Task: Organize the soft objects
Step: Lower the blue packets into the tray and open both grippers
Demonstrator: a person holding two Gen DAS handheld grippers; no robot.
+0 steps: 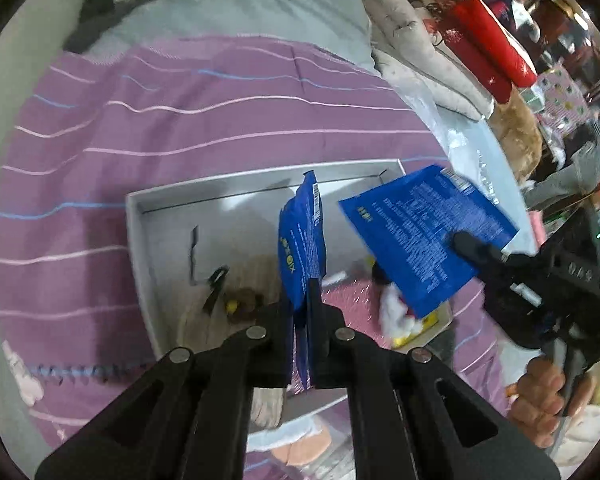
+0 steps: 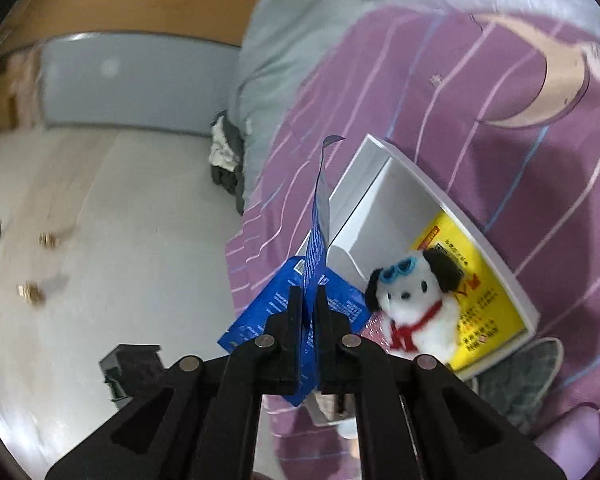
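In the left wrist view my left gripper (image 1: 310, 294) is shut on a blue packet (image 1: 300, 248), held edge-on over a white box (image 1: 140, 208). To the right, my right gripper (image 1: 470, 246) is shut on a second blue packet (image 1: 416, 232), held flat above the box's right end. In the right wrist view that gripper (image 2: 309, 298) pinches its packet (image 2: 318, 236) edge-on, and the other blue packet (image 2: 260, 312) shows behind the fingers. In the box (image 2: 384, 152) a white plush dog (image 2: 412, 308) with black ears and a red scarf sits on a yellow package (image 2: 484, 292).
The box lies on a purple striped bedsheet (image 1: 140, 120). A grey blanket (image 1: 240, 4) and a pile of quilts with a red cushion (image 1: 488, 52) lie beyond. A person's hand (image 1: 548, 396) grips the right tool. A grey fuzzy item (image 2: 520, 376) lies beside the box; pale floor (image 2: 100, 240) lies left.
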